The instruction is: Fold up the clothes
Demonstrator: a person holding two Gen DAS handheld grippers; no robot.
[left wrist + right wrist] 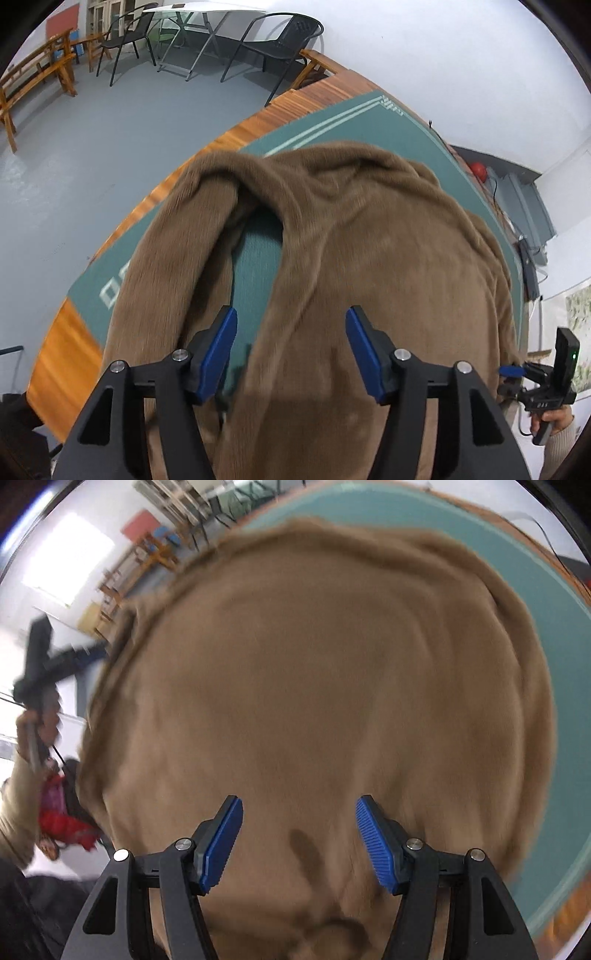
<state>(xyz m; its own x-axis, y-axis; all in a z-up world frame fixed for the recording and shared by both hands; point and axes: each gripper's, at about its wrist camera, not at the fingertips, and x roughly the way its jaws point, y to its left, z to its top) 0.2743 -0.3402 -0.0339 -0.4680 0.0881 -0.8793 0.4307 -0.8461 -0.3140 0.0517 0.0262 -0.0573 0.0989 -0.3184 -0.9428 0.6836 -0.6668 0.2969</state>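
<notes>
A brown fuzzy garment (369,258) lies spread on a green mat (332,122) on a wooden table (70,354). One sleeve (173,258) loops along its left side, with mat showing in the gap. My left gripper (291,314) hovers open over the near hem, blue pads (218,350) apart and holding nothing. In the blurred right wrist view the garment (314,683) fills the frame. My right gripper (299,801) is open above it, nothing between its pads (376,842). Each gripper shows at the other view's edge, the right gripper (513,371) and the left gripper (88,651), both beside the garment's border.
Beyond the table's far edge (295,103) lies grey floor with black chairs (273,48), a folding table (199,22) and wooden benches (37,74). A red object (478,170) and cables (528,254) sit along the wall at right. A person's hand (552,417) holds the right gripper.
</notes>
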